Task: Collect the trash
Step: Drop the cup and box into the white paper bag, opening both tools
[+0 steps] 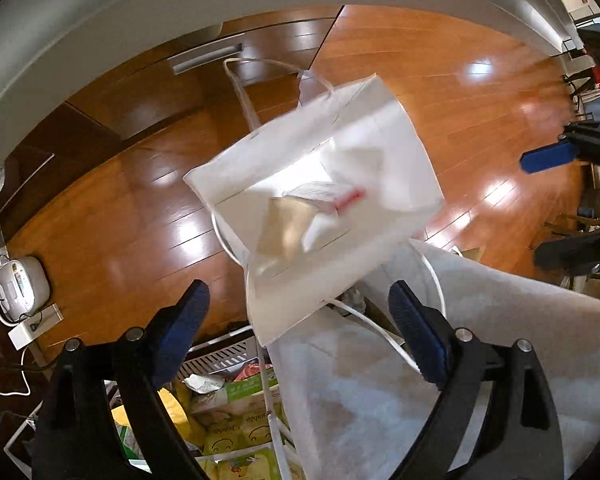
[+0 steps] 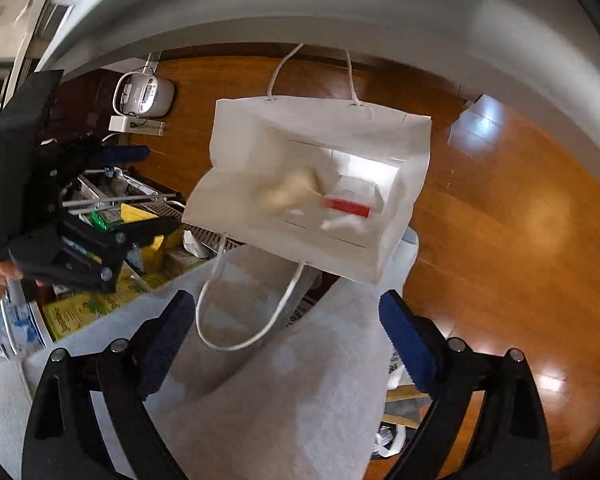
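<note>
Nearest to us, we are looking along the left gripper (image 1: 298, 332) and the right gripper (image 2: 286, 338), both spread wide with nothing between their blue pads. Just beyond them we are seeing a large grey-white fabric bag (image 2: 268, 380), soft and slumping, its mouth facing up. Over that mouth we are seeing the white paper bag (image 1: 320, 200), tilted, blurred, and apparently touched by neither gripper, so we are judging it to be dropping or resting loosely on the fabric bag's rim. Inside it we are making out trash: a crumpled brownish piece (image 1: 286, 226) and a white wrapper with a red strip (image 2: 348, 206). We are expecting the paper bag to be light and fairly stiff in its walls, yet easily creased; its thin cord handles (image 2: 244, 336) are looking like the surest place to pinch, with the folded top rim second. To the left we are seeing a wire rack (image 1: 220, 356) of yellow and green packets (image 1: 236, 432). Farther off the glossy wooden floor (image 1: 440, 92) is stretching away, with a white appliance (image 2: 148, 94) near the wall.
</note>
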Demonstrator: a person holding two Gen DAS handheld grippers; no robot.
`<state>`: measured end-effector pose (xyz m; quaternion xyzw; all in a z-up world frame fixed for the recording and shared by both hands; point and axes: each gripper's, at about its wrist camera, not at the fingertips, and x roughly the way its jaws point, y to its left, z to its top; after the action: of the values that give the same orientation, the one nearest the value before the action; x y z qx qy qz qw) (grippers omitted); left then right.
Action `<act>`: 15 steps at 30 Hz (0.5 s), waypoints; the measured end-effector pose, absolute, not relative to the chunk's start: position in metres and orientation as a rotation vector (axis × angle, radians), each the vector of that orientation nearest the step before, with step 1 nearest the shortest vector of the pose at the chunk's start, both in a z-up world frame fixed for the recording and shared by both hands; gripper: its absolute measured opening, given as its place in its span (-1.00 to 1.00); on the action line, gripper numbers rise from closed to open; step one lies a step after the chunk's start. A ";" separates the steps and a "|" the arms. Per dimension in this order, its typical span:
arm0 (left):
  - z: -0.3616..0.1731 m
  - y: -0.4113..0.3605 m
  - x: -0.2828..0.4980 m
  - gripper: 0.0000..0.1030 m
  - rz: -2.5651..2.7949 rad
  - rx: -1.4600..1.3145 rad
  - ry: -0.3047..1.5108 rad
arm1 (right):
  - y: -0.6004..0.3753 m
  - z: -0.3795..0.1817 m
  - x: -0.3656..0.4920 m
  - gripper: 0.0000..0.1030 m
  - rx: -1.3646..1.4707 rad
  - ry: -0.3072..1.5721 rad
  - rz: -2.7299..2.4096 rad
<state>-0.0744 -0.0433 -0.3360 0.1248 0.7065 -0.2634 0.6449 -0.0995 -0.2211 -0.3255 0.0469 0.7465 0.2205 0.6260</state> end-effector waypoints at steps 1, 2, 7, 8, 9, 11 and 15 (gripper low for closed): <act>-0.336 -0.042 -0.076 0.78 -0.598 0.283 1.600 | -0.222 -0.318 -0.104 0.79 0.076 1.703 0.514; -0.330 -0.039 -0.077 0.78 -0.594 0.281 1.582 | -0.223 -0.311 -0.107 0.79 0.052 1.695 0.518; -0.282 -0.024 -0.087 0.78 -0.572 0.242 1.473 | -0.221 -0.267 -0.122 0.79 -0.057 1.611 0.547; -0.266 -0.021 -0.089 0.78 -0.573 0.223 1.437 | -0.221 -0.253 -0.125 0.79 -0.064 1.582 0.557; -0.254 -0.019 -0.091 0.78 -0.573 0.212 1.411 | -0.220 -0.239 -0.127 0.79 -0.073 1.548 0.559; -0.228 -0.016 -0.091 0.78 -0.565 0.199 1.344 | -0.222 -0.209 -0.126 0.79 -0.064 1.476 0.565; -0.169 -0.011 -0.085 0.78 -0.521 0.162 1.177 | -0.235 -0.147 -0.116 0.79 -0.053 1.273 0.516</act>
<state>-0.0854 -0.0114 -0.1686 0.0756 0.5481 -0.2425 0.7969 -0.1156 -0.2349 -0.1471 -0.0245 0.5876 0.2382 0.7729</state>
